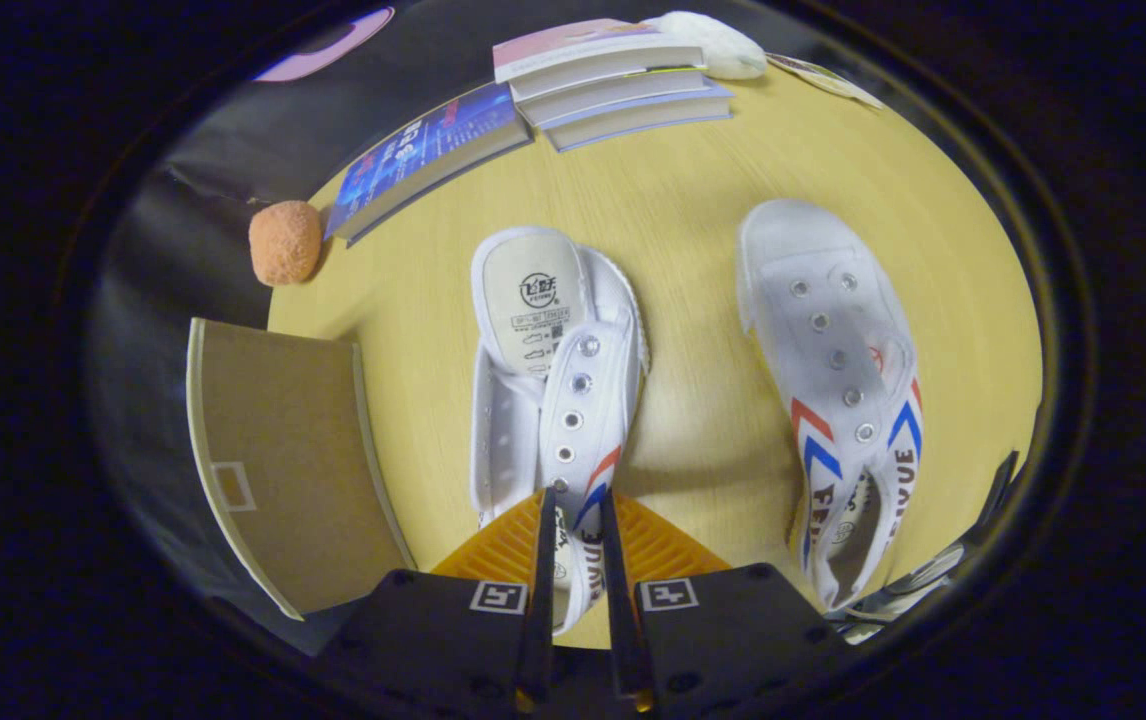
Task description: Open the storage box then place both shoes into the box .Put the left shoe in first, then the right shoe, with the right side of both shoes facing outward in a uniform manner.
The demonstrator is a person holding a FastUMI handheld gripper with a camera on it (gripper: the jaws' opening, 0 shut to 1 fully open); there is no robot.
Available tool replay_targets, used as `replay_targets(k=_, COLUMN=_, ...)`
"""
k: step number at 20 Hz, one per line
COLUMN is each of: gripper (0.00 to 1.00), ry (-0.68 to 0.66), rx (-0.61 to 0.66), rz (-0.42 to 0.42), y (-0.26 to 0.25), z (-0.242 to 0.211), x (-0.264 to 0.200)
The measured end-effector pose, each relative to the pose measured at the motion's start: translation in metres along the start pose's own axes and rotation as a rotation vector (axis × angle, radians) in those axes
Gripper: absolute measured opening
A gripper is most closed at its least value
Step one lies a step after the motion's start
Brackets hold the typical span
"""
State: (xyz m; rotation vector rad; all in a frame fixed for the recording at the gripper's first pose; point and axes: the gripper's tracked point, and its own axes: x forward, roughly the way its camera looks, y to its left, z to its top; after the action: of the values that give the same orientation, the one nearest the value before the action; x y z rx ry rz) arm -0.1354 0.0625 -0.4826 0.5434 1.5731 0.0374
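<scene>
Jaws of the gripper [573, 520] pinch the near shoe [558, 370] by its soft canvas heel side; light and floppy, it may sag. Second shoe [838, 370] lies right.

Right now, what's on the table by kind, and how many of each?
Shoes: 2, one with its side flap pinched between the fingers of the tool, one lying apart beside it.
Books: 4, a stack of three and one blue-covered.
Orange sponge ball: 1.
White soft item behind the stack: 1.
Brown cardboard panel: 1.
Total: 9
</scene>
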Motion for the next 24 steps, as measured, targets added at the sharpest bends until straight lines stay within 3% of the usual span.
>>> replay_targets(k=7, gripper=0.33, ry=-0.017, rx=-0.016, rz=-0.043, y=-0.006, z=0.0, x=0.023)
replay_targets(k=9, gripper=0.22, ry=-0.023, rx=0.021, rz=-0.027, y=-0.006, z=0.002, x=0.018)
replay_targets(k=10, gripper=0.11, ry=-0.025, rx=0.054, rz=-0.019, y=-0.008, z=0.015, x=0.014)
replay_targets(k=11, gripper=0.04, ry=-0.022, rx=0.075, rz=-0.004, y=-0.008, z=0.003, x=0.013)
replay_targets(k=17, gripper=0.03, ry=-0.02, rx=0.151, rz=0.188, y=0.029, z=-0.001, x=-0.014)
replay_targets(k=24, gripper=0.02, ry=-0.093, rx=0.076, rz=0.34, y=0.104, z=0.017, x=-0.094)
